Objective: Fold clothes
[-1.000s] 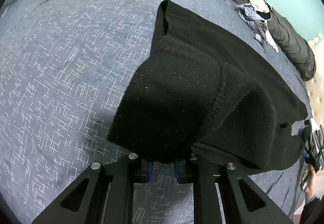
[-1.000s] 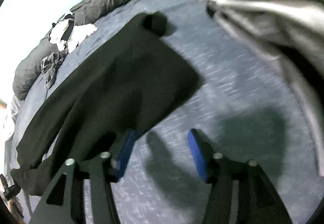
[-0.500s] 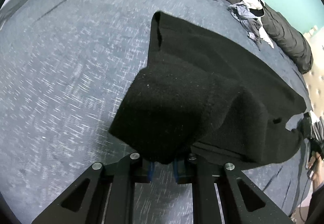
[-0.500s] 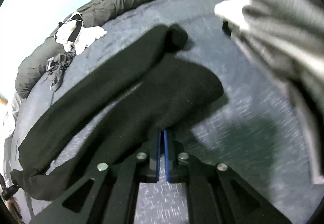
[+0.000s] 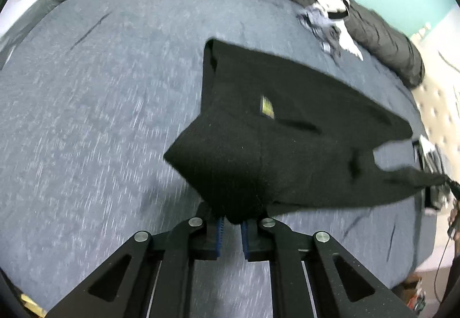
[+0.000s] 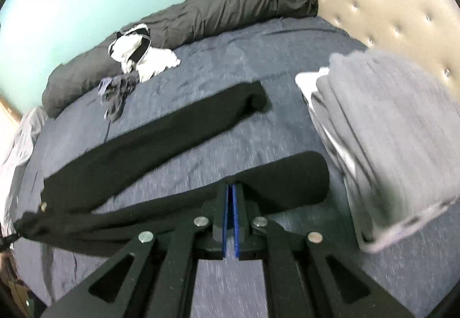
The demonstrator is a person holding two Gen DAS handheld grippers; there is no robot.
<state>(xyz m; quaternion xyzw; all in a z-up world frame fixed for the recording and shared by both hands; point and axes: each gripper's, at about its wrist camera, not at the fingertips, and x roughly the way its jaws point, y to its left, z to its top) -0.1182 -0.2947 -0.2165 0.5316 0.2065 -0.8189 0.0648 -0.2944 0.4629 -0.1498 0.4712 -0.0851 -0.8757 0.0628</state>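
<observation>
Black trousers [image 5: 287,131] are stretched above the blue bedspread [image 5: 100,117]. My left gripper [image 5: 232,224] is shut on the waist end, which bunches up over its blue pads. A yellow label [image 5: 266,109] shows inside the waist. In the right wrist view my right gripper [image 6: 230,203] is shut on the near leg [image 6: 287,180] close to its hem and holds it off the bed. The far leg [image 6: 161,137] lies flat on the bedspread [image 6: 287,59], its hem toward the headboard.
A stack of folded grey clothes [image 6: 388,131] sits right of my right gripper, by the tufted headboard [image 6: 388,7]. A rolled dark duvet [image 6: 201,16] runs along the far edge, with a white and black garment [image 6: 138,50] and a small bluish one [image 6: 118,91] beside it.
My right gripper went from open to shut on the near trouser leg and lifted it, splitting it from the far leg. My left gripper raised the waist, exposing the yellow label.
</observation>
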